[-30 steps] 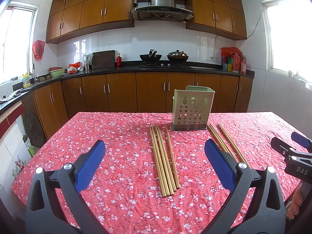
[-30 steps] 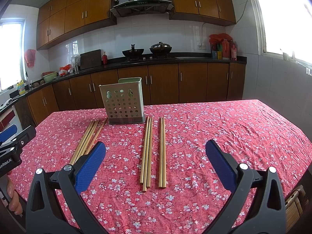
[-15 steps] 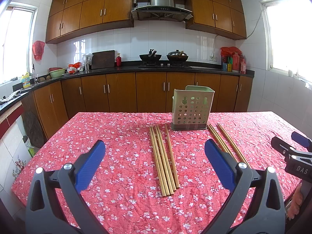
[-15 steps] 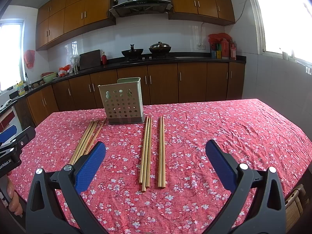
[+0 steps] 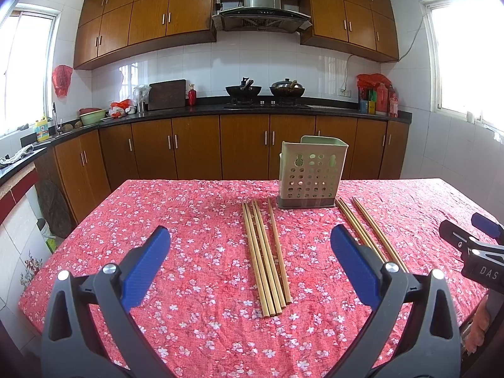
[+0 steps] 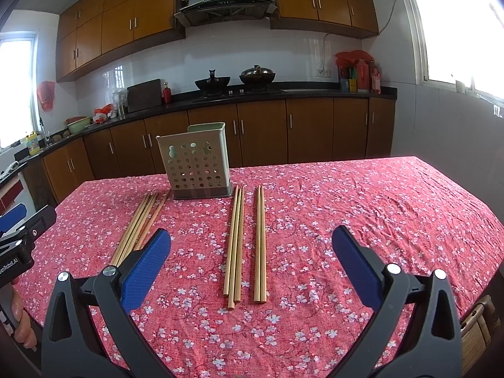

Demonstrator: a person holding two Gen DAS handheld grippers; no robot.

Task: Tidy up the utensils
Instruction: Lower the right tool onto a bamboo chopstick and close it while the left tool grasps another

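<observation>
A pale green perforated utensil holder [image 5: 310, 173] stands upright at the far side of the table; it also shows in the right wrist view [image 6: 197, 165]. A bundle of wooden chopsticks [image 5: 266, 255] lies in front of it, left of centre, under my open, empty left gripper [image 5: 249, 252]. Two more pairs of chopsticks [image 6: 236, 242] [image 6: 260, 242] lie right of the holder, in front of my open, empty right gripper [image 6: 250, 249]. Both grippers hover above the table's near edge, apart from the chopsticks.
The table wears a red floral cloth [image 5: 189, 220]. Kitchen counters with woks [image 5: 264, 89] and cabinets run along the back wall. The right gripper shows at the left view's right edge [image 5: 472, 245]; the left gripper shows at the right view's left edge [image 6: 19, 239].
Both views have shifted very slightly; the chopsticks and the holder have not moved, and both grippers stay open.
</observation>
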